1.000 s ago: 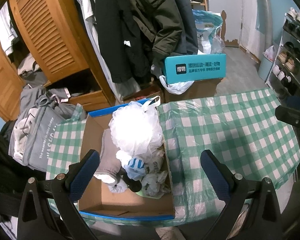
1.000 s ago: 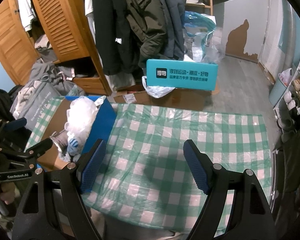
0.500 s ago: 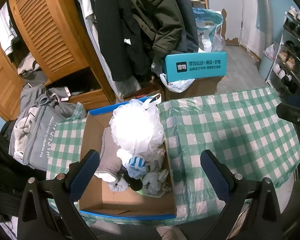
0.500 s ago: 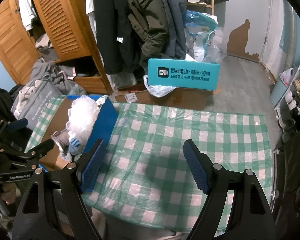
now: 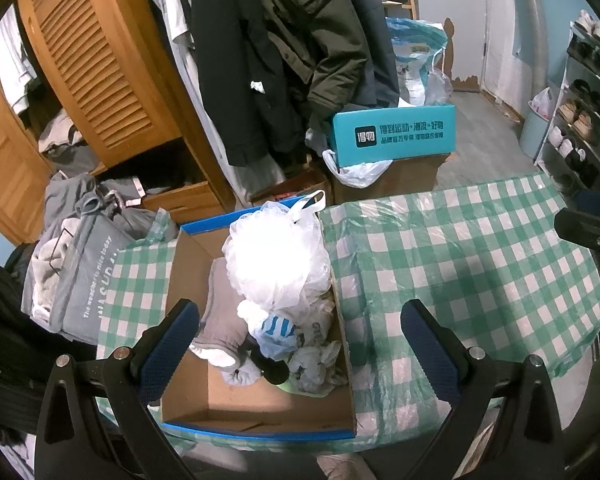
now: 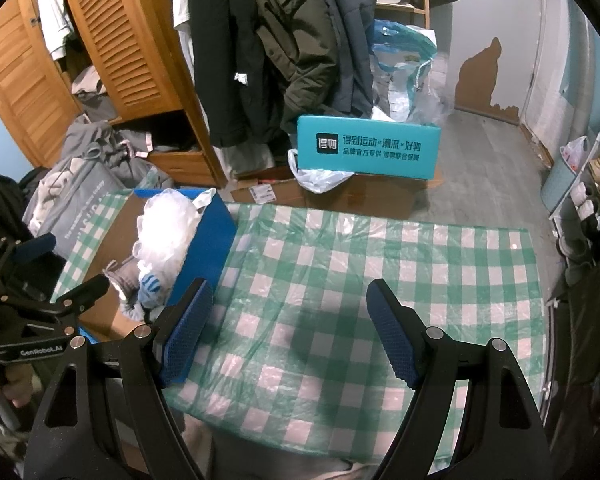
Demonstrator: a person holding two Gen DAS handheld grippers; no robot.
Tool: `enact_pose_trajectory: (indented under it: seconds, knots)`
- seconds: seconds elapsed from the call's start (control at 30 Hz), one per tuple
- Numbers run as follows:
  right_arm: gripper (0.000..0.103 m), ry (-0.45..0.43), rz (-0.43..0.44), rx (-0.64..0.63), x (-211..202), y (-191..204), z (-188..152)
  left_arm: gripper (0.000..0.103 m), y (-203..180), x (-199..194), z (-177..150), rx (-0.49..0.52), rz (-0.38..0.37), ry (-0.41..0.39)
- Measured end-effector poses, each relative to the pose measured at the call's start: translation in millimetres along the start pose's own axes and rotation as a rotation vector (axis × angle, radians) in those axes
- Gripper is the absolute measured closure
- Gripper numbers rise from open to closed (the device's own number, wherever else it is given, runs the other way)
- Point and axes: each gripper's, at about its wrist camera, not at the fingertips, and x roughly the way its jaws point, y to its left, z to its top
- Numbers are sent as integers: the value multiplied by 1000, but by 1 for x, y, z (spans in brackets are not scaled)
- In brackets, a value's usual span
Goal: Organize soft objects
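A blue-edged cardboard box stands on the left of a table with a green checked cloth. In it lie a white mesh bath puff, a grey sock, a blue-striped sock and crumpled white plastic. My left gripper is open and empty above the box's near half. My right gripper is open and empty above the bare cloth, right of the box. The left gripper also shows in the right wrist view.
Behind the table hang dark coats beside a wooden louvred wardrobe. A teal shoe box sits on a brown carton on the floor. A grey bag lies left of the table. A shoe rack stands at right.
Both grippers have drawn back and up very slightly; the scene sits a little lower in both views. Nothing in the box has moved.
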Motion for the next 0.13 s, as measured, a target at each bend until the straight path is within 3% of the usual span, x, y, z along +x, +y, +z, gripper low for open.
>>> enact_pose_trajectory:
  seconds: [0.13]
  knots:
    - [24, 0, -1, 1, 0, 0, 0, 1, -1, -1, 1, 3, 1, -2]
